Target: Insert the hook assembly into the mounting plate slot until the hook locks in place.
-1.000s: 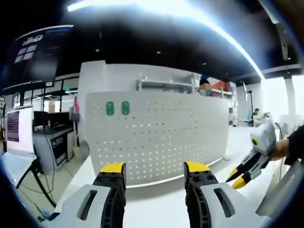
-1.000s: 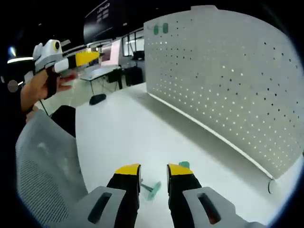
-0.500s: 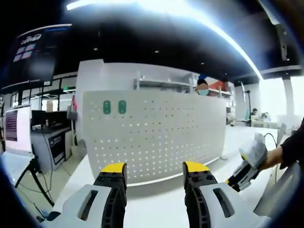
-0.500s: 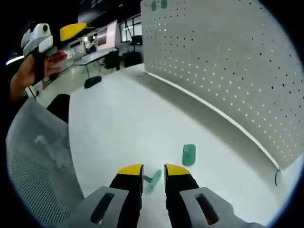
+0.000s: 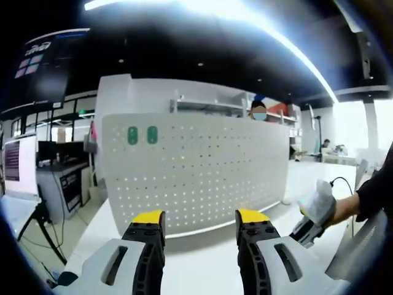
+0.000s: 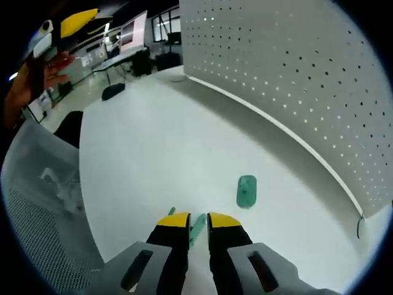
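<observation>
Since the earlier frames the right tool point(image 6: 190, 218) has descended toward the surface point(image 6: 153, 153) and its jaws have drawn closer around the hook assembly point(image 6: 196, 226), a slim green piece lying directly between the yellow tips; whether the jaws already press on it cannot be told, as a narrow gap is visible on either side. The hook's long axis runs roughly forward along the jaws, canted slightly to one side. A flat green mounting plate point(image 6: 246, 190) lies on the surface just ahead and to the right of the tips, apart from the hook, with the pegboard point(image 6: 288, 80) standing beyond it. The right tool is plainly the nearer to both task pieces; the likely coming move is to close on the hook and carry it forward-right to the plate. The left tool point(image 5: 199, 220), jaws wide apart and holding nothing, hangs well above the surface facing the pegboard point(image 5: 196, 172). The left gripper view alone shows two further green plates point(image 5: 142, 135) mounted high on the board, and the right tool point(image 5: 313, 215) entering low on the right.
</observation>
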Available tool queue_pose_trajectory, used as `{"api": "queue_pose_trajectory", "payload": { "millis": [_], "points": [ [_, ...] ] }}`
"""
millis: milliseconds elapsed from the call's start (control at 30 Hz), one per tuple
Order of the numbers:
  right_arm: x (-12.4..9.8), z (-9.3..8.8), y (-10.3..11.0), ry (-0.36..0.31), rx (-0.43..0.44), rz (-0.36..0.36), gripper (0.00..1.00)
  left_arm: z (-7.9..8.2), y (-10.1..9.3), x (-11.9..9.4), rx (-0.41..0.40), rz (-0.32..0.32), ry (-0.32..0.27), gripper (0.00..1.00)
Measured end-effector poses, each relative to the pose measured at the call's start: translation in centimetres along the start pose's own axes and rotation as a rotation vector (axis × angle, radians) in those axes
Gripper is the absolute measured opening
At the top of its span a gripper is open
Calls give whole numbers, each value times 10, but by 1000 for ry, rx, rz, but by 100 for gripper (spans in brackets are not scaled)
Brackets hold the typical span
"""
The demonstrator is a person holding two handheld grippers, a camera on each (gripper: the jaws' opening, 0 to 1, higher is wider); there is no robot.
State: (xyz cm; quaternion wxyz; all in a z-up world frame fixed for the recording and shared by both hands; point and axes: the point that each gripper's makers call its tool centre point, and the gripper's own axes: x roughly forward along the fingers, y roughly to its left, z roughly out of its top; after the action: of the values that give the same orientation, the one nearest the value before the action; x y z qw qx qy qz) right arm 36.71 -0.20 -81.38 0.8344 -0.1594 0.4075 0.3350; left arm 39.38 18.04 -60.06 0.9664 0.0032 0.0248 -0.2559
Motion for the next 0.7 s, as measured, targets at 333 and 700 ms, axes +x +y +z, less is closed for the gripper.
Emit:
{"api": "queue_pose_trajectory", "payload": {
  "millis": [333,700],
  "points": [
    [2,-5,-5,31,-17,-26,5,-2,-1,-1,-6,-1,3,46],
    [7,-4,-5,36,-19,-22,5,-3,-3,0,-11,-9,6,45]
  ]
}}
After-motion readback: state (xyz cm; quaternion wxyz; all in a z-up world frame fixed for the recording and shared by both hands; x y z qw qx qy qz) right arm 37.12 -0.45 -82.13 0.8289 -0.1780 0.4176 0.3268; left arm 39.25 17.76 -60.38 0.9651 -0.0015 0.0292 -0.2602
